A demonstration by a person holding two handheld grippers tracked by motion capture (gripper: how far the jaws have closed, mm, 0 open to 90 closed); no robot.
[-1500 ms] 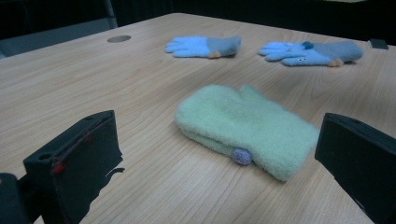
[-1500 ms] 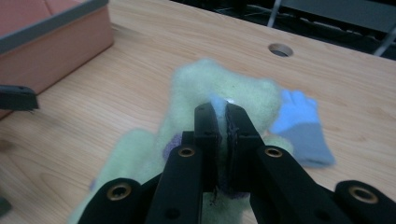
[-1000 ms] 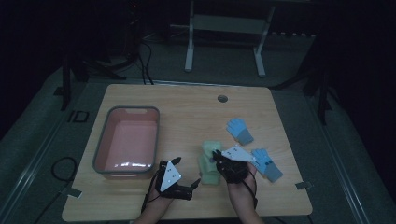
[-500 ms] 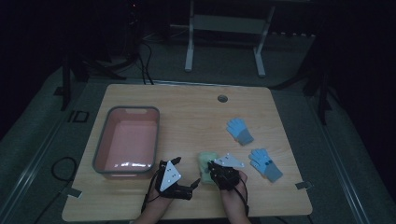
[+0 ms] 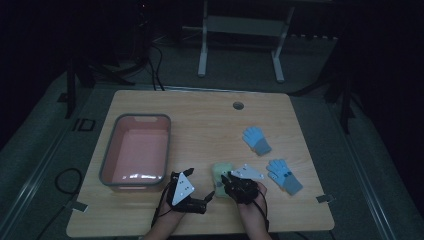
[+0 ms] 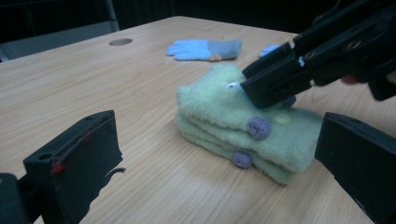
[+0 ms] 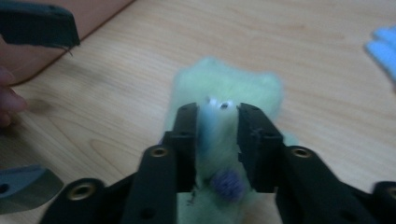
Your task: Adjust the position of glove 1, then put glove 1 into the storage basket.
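Now the right gripper (image 5: 231, 179) is sitting lower than a second ago, jaws just opening and straddling the green gloves (image 6: 243, 123), pads loose. Gloves are lying stacked on the table (image 5: 200, 120) near the front edge. Left gripper (image 5: 197, 196) is staying wide open, holding nothing, just beside them.

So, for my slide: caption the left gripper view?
Right gripper opening over two stacked fuzzy green gloves on the wooden table.
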